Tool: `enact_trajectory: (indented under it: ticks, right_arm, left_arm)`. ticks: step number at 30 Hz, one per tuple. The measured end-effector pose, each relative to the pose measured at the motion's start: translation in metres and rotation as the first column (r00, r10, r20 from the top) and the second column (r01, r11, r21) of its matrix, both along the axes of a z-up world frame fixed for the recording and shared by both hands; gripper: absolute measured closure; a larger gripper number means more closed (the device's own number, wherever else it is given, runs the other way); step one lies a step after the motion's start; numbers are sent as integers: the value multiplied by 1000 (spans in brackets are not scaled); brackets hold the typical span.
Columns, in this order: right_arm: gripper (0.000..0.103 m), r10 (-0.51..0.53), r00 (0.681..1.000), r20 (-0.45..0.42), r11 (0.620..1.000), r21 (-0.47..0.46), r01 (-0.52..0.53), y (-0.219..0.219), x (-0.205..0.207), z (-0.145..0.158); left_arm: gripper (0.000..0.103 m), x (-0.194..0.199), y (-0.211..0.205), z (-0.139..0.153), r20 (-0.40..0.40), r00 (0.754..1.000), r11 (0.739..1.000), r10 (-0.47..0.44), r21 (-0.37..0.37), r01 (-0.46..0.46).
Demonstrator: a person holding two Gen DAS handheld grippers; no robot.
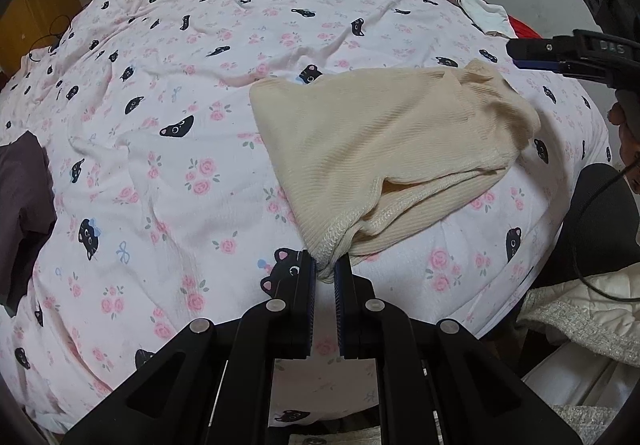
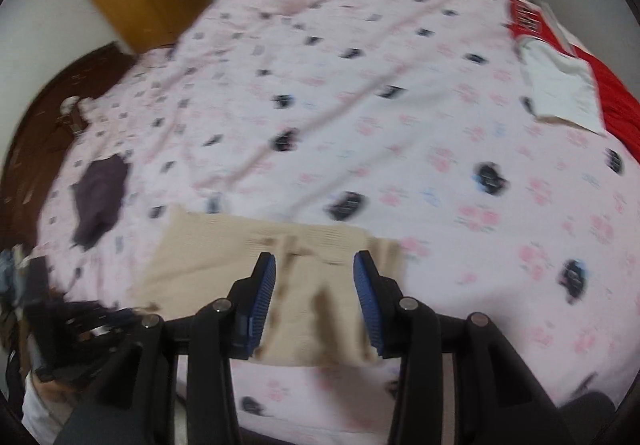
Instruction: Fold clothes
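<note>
Mid-fold on the bed (image 1: pixel 160 173): my left claw (image 1: pixel 325 269) pinches the cream sweater's (image 1: pixel 380 141) near corner; right claw (image 2: pixel 315 285) hangs released above it, needing a fresh grip next.

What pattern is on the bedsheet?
Pink bedsheet with black cat faces and pink roses; sharpest in the left wrist view.

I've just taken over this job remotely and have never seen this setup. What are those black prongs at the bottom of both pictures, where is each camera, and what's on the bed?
The prongs are two-finger grippers, one in each of a person's hands, each with its own camera looking along the fingers. In the left view, the left gripper is shut on a corner of a cream knit garment lying on the floral bedsheet. In the blurred right view, the right gripper is open above that garment, holding nothing. A dark garment and red-and-white clothes also lie there.
</note>
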State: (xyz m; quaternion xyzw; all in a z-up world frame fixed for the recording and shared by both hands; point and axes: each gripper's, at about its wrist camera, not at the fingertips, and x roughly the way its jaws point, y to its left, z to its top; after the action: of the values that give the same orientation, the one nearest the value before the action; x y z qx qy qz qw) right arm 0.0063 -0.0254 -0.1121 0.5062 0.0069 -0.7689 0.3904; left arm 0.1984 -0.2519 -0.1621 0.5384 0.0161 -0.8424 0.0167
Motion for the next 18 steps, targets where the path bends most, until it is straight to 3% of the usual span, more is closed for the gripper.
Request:
enact_trajectory:
  ticks: [5,9,13,18]
  right_arm:
    - [52,93,991,93,996,2,-93,-25,1,-23]
    - [52,-12,994,113,997,76,3,-11,-13,-49]
    - [57,-90,980,180,995,65,79,14,-26,-63]
    - [53,-31,990,134,999,22,28,4,-15,-41]
  left_arm:
    - [96,0,0,0,2,1000,1000,1,2,-1]
    - [96,0,-1,-1,2,1000,1000,2,5,-2]
    - [96,0,0,-1,1,1000,1000,0,5,0]
    - [96,0,0,-2,0,1000,1000,0,4,0]
